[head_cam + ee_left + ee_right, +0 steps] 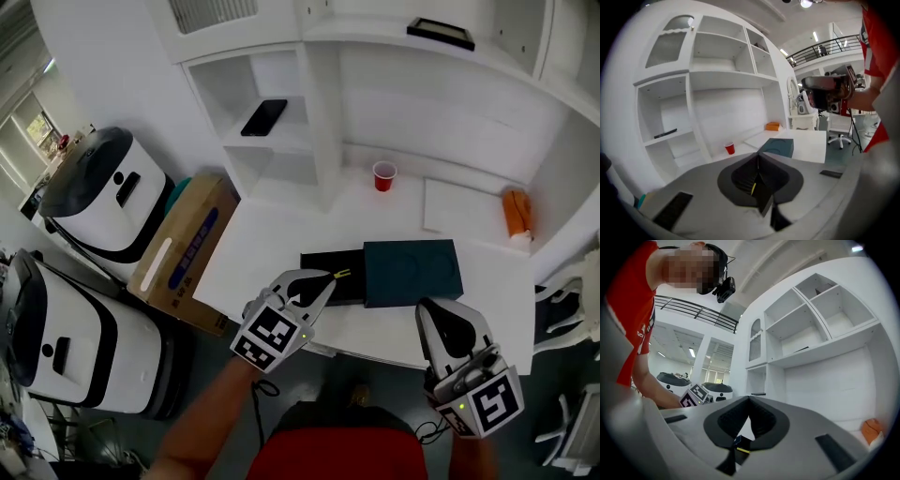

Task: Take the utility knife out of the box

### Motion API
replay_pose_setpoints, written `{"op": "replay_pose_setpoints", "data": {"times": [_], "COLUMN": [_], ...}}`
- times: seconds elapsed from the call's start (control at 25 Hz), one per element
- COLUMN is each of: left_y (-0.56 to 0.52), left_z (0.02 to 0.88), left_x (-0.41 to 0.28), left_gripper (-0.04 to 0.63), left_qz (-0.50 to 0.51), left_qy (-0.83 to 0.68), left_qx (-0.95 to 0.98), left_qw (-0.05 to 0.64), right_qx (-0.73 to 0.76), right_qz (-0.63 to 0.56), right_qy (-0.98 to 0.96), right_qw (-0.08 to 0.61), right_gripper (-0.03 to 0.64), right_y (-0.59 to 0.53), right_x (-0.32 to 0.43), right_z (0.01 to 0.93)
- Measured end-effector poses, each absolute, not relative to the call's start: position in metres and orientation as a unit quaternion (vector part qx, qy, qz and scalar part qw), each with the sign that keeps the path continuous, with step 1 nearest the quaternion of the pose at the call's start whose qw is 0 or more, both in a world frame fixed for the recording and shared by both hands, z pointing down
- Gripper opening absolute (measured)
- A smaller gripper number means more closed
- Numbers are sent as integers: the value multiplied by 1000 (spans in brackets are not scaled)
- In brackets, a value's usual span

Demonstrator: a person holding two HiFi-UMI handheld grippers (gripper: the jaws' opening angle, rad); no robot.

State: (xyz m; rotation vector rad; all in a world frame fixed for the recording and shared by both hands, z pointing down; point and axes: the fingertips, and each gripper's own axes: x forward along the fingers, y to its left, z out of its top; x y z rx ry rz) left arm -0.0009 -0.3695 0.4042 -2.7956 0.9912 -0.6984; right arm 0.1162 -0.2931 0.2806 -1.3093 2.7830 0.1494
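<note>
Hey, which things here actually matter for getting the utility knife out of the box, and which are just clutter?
Job: black box; teal cover; small yellow item, probably the knife; left gripper; right gripper.
Lying about: red cup; orange object; phone on shelf; cardboard carton.

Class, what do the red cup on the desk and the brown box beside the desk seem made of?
Red cup: probably plastic; smooth, even red surface. Brown box: likely cardboard; matte tan faces, folded edges, blue print.

The left gripper (pixel 328 278) hides part of the black box (pixel 352 287).
</note>
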Motion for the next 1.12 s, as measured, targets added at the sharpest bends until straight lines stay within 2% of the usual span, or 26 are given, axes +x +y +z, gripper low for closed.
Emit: {"op": "replay_pose_setpoints", "data": {"times": [0.12, 0.44, 1.12], "left_y": [-385, -416, -437], "left_z": [432, 504, 583], "left_x": [5, 14, 23], "left_gripper": [39, 137, 143], "left_qz": [-292, -433, -586], "left_qy": [293, 193, 77], "left_qx": [-909, -881, -806], "left_qw": [41, 12, -30], "right_qx": [-424, -453, -512], "right_qz": [43, 38, 23], "right_qy": [904, 890, 858], "right_qw": [31, 29, 30], "right_gripper": [2, 2, 2], "right_y": [-302, -323, -340], "right_x": [120, 128, 159], "right_z": [281, 285, 296]}}
